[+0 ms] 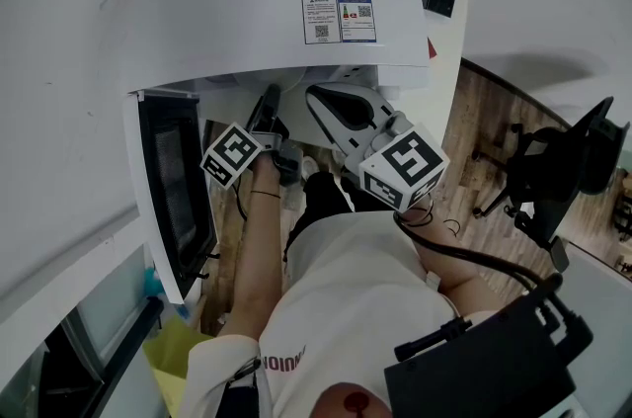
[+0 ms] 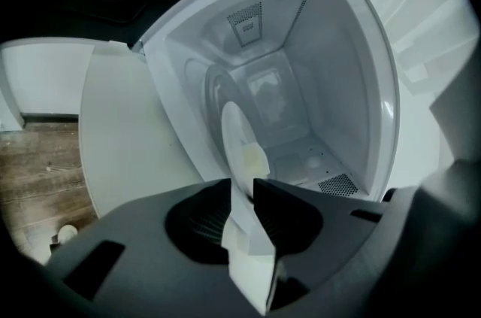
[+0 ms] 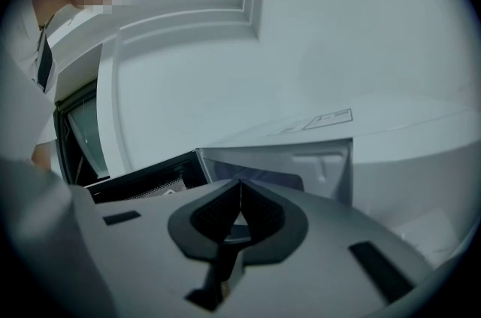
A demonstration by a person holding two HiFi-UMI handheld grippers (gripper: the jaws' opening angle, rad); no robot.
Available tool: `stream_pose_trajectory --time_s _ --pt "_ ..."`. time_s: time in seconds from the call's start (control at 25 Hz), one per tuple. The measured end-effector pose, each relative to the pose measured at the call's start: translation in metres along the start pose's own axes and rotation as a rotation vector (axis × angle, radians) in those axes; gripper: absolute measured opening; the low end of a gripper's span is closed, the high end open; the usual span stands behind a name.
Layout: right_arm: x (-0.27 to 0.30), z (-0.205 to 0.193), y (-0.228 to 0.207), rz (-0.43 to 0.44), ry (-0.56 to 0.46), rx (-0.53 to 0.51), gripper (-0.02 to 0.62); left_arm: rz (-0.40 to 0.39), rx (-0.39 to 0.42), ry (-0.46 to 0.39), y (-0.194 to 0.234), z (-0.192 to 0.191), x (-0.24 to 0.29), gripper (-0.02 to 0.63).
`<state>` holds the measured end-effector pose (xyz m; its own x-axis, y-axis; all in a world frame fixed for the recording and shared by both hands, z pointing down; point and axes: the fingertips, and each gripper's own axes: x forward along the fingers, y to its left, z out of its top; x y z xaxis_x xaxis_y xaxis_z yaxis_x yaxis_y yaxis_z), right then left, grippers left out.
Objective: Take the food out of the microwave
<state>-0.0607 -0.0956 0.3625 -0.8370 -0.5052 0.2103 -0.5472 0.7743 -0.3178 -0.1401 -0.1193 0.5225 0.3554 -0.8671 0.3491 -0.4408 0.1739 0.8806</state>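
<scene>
The white microwave (image 1: 276, 1) stands with its door (image 1: 173, 179) swung open to the left. Inside its pale cavity (image 2: 331, 83) is a white plate (image 2: 237, 136), seen edge-on, carrying a pale yellow piece of food (image 2: 253, 157). My left gripper (image 2: 242, 192) reaches into the opening, and the plate's near rim sits pinched between both jaws. In the head view the left gripper (image 1: 269, 108) enters under the microwave's top edge. My right gripper (image 3: 240, 185) hovers in front of the microwave, jaws together and holding nothing; the head view shows the right gripper (image 1: 324, 98) beside the left one.
A label sticker (image 1: 339, 19) is on the microwave's top. Wooden floor (image 1: 474, 129) lies to the right, with a black office chair (image 1: 558, 159) on it. A yellow bag (image 1: 183, 347) sits low at the left. The person's torso fills the lower middle.
</scene>
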Motion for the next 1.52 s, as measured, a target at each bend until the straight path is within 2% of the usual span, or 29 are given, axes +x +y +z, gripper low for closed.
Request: stream_pose_trajectory --time_s 0.28,0.68,1.52 --pt "-0.0001 0.0 -0.0002 -0.005 0.0 0.002 0.021 -0.02 -0.019 0.009 -0.0024 -0.0008 0.0017 0.077" --pt "0.0003 -0.0002 -0.0001 -0.002 0.0 0.0 0.021 -0.07 -0.087 -0.007 -0.0072 0.0019 0.0013 0.035" --pt "0.0 0.0002 0.0024 0.008 0.001 -0.006 0.021 -0.097 -0.118 -0.031 -0.0081 0.0011 -0.0074 0.024"
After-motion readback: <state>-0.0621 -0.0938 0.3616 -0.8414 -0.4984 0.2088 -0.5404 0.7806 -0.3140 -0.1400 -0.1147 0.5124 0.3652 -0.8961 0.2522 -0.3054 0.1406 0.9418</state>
